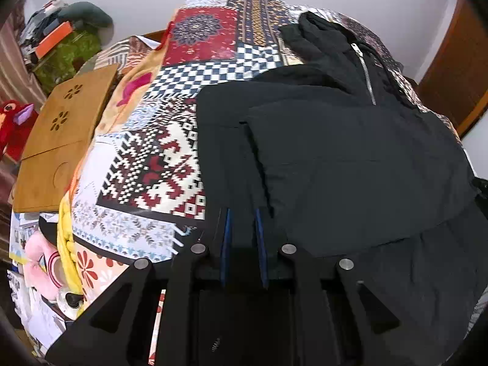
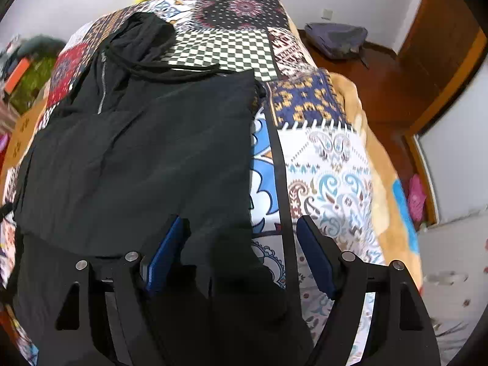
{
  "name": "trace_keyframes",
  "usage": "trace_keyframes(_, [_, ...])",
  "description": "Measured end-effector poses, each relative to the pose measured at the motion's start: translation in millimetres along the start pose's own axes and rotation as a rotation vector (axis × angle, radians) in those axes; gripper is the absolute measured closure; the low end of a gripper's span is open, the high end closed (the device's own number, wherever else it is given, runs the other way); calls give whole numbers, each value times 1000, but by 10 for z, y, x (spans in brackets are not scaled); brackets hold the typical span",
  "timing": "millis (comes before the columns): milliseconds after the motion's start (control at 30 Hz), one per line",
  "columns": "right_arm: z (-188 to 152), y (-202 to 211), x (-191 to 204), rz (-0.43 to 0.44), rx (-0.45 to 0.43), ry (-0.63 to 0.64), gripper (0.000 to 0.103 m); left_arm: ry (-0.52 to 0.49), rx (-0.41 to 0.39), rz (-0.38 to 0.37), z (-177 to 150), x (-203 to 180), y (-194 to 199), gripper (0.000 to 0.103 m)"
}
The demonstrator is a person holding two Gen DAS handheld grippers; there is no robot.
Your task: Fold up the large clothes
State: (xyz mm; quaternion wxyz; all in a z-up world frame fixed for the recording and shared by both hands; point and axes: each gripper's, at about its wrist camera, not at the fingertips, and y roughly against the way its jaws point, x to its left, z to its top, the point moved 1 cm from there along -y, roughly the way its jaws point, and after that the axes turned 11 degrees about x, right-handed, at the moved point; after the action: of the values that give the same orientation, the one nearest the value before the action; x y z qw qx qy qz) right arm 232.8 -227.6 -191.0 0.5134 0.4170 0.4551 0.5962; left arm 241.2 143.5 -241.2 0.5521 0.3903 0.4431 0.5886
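Note:
A large black zip hoodie (image 1: pixel 350 158) lies on a patchwork bedspread (image 1: pixel 158 164), hood and zipper toward the far end, sides folded in. In the left wrist view my left gripper (image 1: pixel 243 213) is nearly closed, its blue pads pinching the hoodie's lower left hem. In the right wrist view the hoodie (image 2: pixel 146 152) fills the left half. My right gripper (image 2: pixel 241 222) is open, its jaws wide apart, straddling the hoodie's lower right edge; black cloth lies between the fingers, not clamped.
A wooden lap tray (image 1: pixel 64 140) and a red plush toy (image 1: pixel 12 128) sit left of the bed, with clutter beyond. A dark bag (image 2: pixel 338 39) lies on the wooden floor to the right. An orange blanket (image 2: pixel 393 213) edges the bed.

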Motion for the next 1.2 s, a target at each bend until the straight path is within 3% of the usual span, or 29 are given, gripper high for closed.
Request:
trace_keyframes(133, [102, 260, 95, -31, -66, 53, 30, -22, -31, -10, 131, -124, 160, 84])
trace_keyframes(267, [290, 558, 188, -28, -162, 81, 30, -60, -106, 1, 323, -284, 412, 61])
trace_keyframes(600, [937, 952, 503, 58, -328, 83, 30, -140, -268, -29, 1083, -744, 884, 50])
trace_keyframes(867, [1480, 755, 749, 125, -317, 79, 29, -176, -292, -40, 1728, -1076, 734, 50])
trace_keyframes(967, [1722, 530, 805, 183, -273, 58, 30, -166, -270, -61, 1974, -1137, 555, 50])
trace_keyframes(1200, [2244, -76, 910, 214, -187, -25, 30, -109, -202, -114, 2478, -1120, 3, 50])
